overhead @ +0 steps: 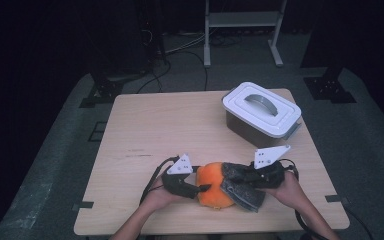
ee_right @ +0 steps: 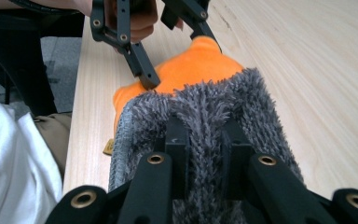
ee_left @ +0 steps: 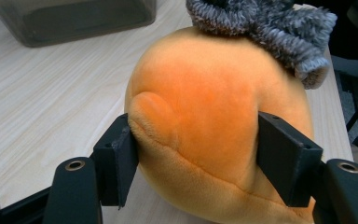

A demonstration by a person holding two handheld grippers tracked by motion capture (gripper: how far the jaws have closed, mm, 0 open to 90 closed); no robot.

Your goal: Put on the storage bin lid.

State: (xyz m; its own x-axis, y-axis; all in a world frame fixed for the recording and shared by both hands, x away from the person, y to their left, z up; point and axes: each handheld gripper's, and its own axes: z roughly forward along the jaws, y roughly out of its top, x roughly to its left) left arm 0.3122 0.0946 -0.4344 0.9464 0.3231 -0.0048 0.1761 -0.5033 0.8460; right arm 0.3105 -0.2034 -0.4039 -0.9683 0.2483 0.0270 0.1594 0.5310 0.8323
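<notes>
light wooden table [overhead: 145, 130] | white lidded plastic box [overhead: 261, 114] far right, well apart | round orange plush toy [overhead: 213, 184] at near edge, between my claws | grey fuzzy knit cloth [overhead: 240, 187] draped over its right side | my left gripper [ee_left: 193, 158] squeezes plush | my right gripper [ee_right: 204, 154] pinches cloth

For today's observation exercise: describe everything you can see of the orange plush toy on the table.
The orange plush toy is a rounded, soft, velvety ball with stitched seams and a small raised bump. It rests on the wooden table near the person's edge. The left gripper squeezes it on both sides, denting the fabric. A fuzzy grey knit piece, pinched by the right gripper, covers its far side.
</notes>
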